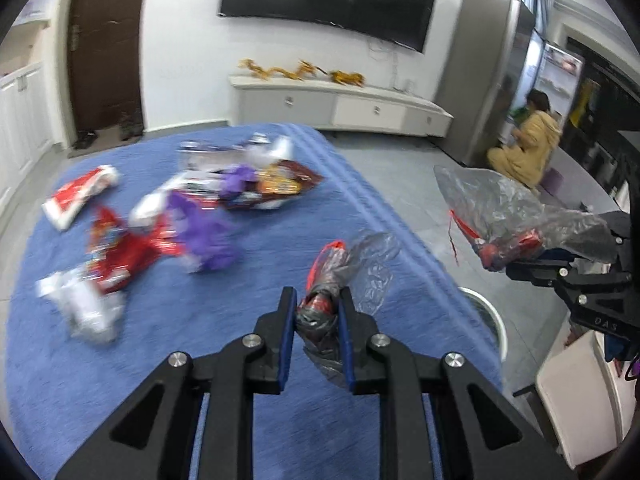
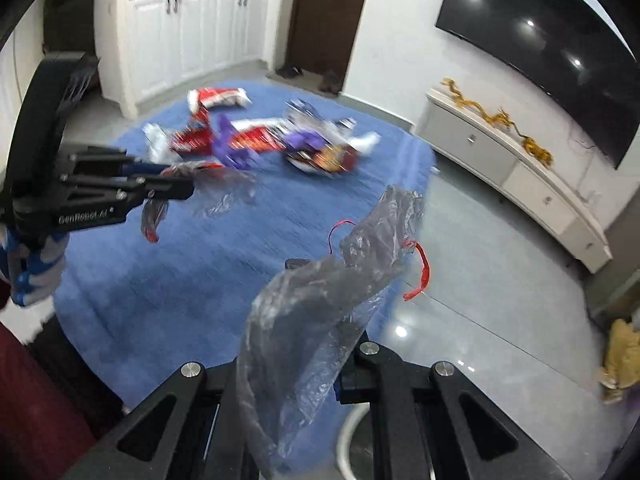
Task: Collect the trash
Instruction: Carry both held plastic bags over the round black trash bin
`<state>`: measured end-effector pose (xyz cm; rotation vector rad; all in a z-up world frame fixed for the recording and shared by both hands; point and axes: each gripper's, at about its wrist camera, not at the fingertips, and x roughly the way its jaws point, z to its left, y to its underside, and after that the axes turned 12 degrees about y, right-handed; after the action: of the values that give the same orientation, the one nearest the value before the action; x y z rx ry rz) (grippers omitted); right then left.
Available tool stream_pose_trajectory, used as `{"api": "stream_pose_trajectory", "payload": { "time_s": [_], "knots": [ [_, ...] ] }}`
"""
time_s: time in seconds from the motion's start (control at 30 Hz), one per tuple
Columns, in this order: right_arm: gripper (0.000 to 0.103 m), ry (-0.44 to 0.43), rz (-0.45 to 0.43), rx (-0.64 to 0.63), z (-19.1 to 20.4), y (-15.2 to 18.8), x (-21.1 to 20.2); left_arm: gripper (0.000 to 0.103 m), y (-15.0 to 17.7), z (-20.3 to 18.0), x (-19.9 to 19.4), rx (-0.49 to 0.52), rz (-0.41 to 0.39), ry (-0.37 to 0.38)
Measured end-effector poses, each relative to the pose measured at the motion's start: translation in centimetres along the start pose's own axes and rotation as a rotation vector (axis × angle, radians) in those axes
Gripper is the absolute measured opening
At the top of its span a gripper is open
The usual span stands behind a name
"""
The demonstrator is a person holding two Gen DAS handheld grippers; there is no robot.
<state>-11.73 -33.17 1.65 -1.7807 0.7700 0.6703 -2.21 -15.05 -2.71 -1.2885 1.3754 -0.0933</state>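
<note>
Item: translucent grey plastic trash bag with red drawstring (image 2: 320, 320) — held up between two tools over the near edge of the table, above the grey tiled floor (image 2: 480, 280). Thin, crinkled film, glossy where light catches it; its mouth is not yet spread wide. No wrapper can be made out inside it.

Left gripper (image 1: 316, 308) — black two-finger tool with blue pads, clenched on a bunched, twisted wad of the bag's rim, the red cord caught in the fold.

Right gripper (image 2: 316, 364) — fingers largely hidden behind the draped film; pinched shut on another part of the same rim, as far as can be judged. A loose end of the drawstring dangles to its right.

Work surface: table under a blue ribbed cloth (image 1: 200, 360), soft, towel-like weave.

Outstanding: scattered heap of snack wrappers (image 1: 192, 208) at the cloth's far side, well apart from the bag — crumpled foil and plastic packets in red, white and purple, one dark red pouch with yellow print. Light, crinkly, irregular; blurred, so no count is offered.

Also present: round white-rimmed bin (image 1: 486, 316) on the floor just beside the table's edge.

Progress, by judgement: early. Bag in hand, everything else uncollected; opening the mouth and loading wrappers remain.
</note>
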Motion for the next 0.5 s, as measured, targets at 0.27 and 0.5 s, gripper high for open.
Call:
{"api": "stream_pose_trajectory", "payload": {
  "time_s": [0.27,0.5],
  "knots": [
    [0.010,0.056,0.175,0.013,-5.1,5.7,2.7,0.019,-2.3,-7.0,8.7,0.054,0.133,0.132],
    [0.010,0.025,0.334,0.036,-9.3,10.5,6.5,0.019,-2.4,-11.9,15.6,0.035,0.255,0.190]
  ]
}}
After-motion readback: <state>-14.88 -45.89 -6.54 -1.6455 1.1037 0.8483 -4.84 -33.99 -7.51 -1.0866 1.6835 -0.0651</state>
